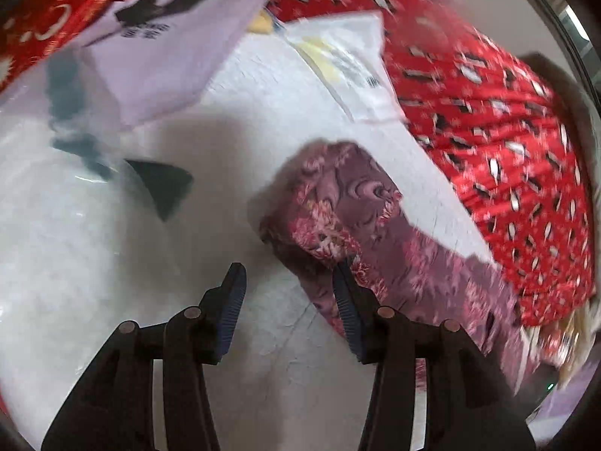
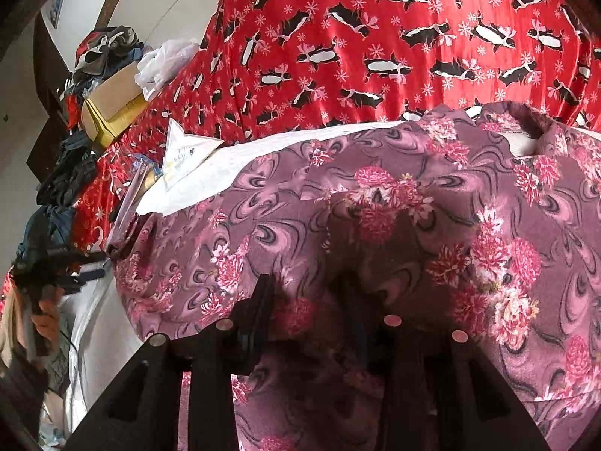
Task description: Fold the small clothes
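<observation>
A mauve floral garment (image 1: 349,206) lies on a white sheet (image 1: 94,263) and fills most of the right wrist view (image 2: 375,206). My left gripper (image 1: 289,274) is open and empty just above the sheet, its right finger (image 1: 347,300) touching the garment's folded left end. My right gripper (image 2: 311,293) hovers low over the middle of the garment, its jaws apart with nothing between them. The left gripper also shows at the far left of the right wrist view (image 2: 56,278), held in a hand.
A red penguin-print cover (image 2: 375,37) spreads behind and right of the sheet (image 1: 507,150). Lilac papers (image 1: 169,56) and a clear packet (image 1: 345,56) lie at the sheet's far end. A dark triangle (image 1: 161,184) lies on the sheet. Boxes and clothes (image 2: 105,86) pile at the left.
</observation>
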Demonstrator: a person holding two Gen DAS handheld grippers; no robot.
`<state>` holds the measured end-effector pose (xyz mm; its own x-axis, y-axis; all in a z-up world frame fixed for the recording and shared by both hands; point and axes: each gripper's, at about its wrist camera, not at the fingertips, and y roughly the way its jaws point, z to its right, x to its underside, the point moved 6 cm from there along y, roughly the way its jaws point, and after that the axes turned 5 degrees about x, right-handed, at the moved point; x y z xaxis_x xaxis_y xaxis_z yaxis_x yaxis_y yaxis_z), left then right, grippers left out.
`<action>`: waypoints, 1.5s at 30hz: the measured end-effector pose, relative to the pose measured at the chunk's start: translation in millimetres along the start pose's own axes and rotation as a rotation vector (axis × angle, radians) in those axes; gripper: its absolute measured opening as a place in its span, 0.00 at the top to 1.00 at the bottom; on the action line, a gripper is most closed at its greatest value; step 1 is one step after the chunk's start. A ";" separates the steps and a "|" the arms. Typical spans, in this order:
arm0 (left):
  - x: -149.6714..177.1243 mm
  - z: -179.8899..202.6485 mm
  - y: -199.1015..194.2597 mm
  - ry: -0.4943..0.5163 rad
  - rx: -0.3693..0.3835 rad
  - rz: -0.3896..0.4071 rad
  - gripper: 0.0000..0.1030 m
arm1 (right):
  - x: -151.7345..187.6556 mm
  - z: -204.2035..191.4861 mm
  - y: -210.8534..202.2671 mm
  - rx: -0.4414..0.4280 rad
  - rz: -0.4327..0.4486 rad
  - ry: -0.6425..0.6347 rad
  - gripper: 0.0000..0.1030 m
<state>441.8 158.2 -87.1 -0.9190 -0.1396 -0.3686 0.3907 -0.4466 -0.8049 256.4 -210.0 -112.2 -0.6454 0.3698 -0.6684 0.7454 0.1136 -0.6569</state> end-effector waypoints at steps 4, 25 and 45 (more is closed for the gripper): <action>-7.8 9.8 8.4 0.025 -0.014 0.047 0.55 | 0.9 0.9 -0.9 -0.007 0.005 0.007 0.61; -30.4 75.8 -3.2 -0.075 -0.034 0.068 0.86 | -0.6 8.1 -5.7 -0.077 -0.004 0.073 0.61; -14.0 111.6 -2.3 0.038 0.020 0.029 0.89 | -2.5 8.5 -8.0 -0.091 -0.028 0.091 0.61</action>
<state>447.9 62.6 -28.3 -0.9048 -0.1193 -0.4089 0.4152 -0.4606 -0.7845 250.6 -219.7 -108.2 -0.6513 0.4473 -0.6130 0.7421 0.2065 -0.6377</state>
